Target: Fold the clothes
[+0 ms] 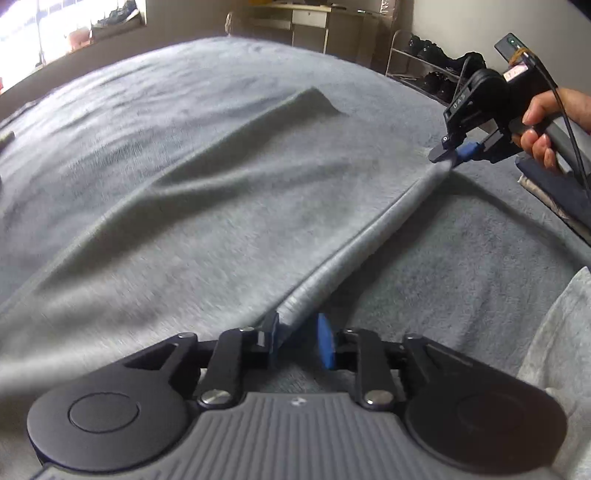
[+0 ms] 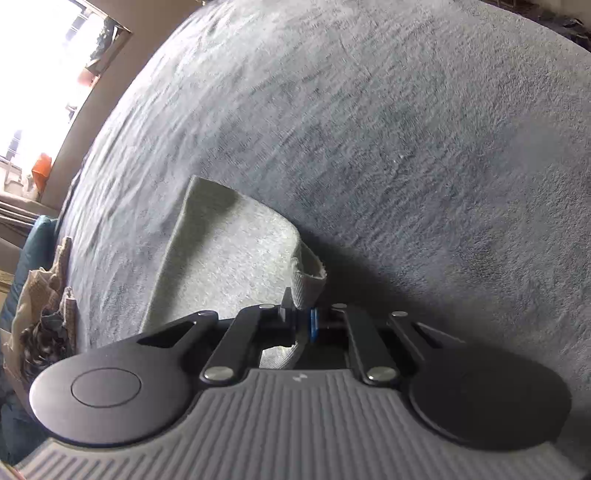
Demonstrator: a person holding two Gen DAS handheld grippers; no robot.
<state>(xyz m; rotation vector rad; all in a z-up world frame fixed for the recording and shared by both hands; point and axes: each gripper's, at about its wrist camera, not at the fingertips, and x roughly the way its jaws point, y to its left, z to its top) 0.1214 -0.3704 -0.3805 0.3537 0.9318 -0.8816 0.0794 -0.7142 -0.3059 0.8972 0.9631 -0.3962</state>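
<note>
A light grey garment (image 1: 207, 206) lies spread on the bed's grey-blue blanket (image 1: 461, 258). Its ribbed hem (image 1: 362, 240) runs taut from my left gripper (image 1: 300, 341) up to my right gripper (image 1: 448, 157). The left gripper's blue pads stand apart. The hem passes between them and lies against the left pad, with a dark gap to the right pad (image 1: 327, 345). The right gripper (image 2: 303, 321), held by a hand (image 1: 539, 125), is shut on the garment's corner (image 2: 308, 284), raised a little off the blanket (image 2: 406, 147).
A folded dark blue cloth (image 1: 554, 192) and a pale grey cloth (image 1: 561, 332) lie at the bed's right side. A shoe rack (image 1: 428, 62) and a desk (image 1: 310, 22) stand beyond the bed. Beige bags (image 2: 40, 295) sit past its left edge.
</note>
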